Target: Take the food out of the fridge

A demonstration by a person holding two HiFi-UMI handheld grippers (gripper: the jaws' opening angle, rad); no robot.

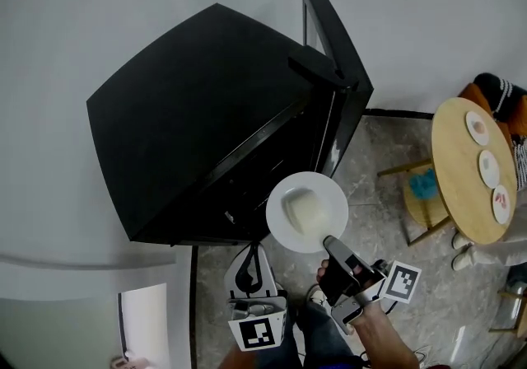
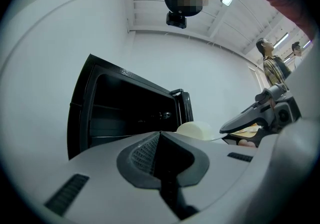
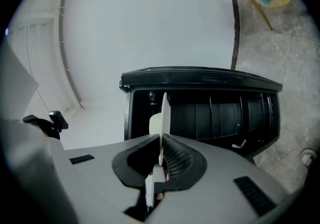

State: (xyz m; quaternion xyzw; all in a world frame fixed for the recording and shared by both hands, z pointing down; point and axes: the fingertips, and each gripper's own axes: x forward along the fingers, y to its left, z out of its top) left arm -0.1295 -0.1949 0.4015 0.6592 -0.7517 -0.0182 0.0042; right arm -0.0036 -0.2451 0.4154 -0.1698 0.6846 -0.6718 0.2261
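A white plate carrying a pale block of food hangs in front of the open black fridge. My right gripper is shut on the plate's near rim. In the right gripper view the plate stands edge-on between the jaws of the right gripper, with the dark fridge interior behind it. My left gripper hangs lower left of the plate, shut and holding nothing. From the left gripper I see the food just beyond its tips.
The fridge door swings open to the right. A round wooden table with three small plates stands at the far right, a stool with a blue item beside it. Marble floor lies below. A person sits by the table.
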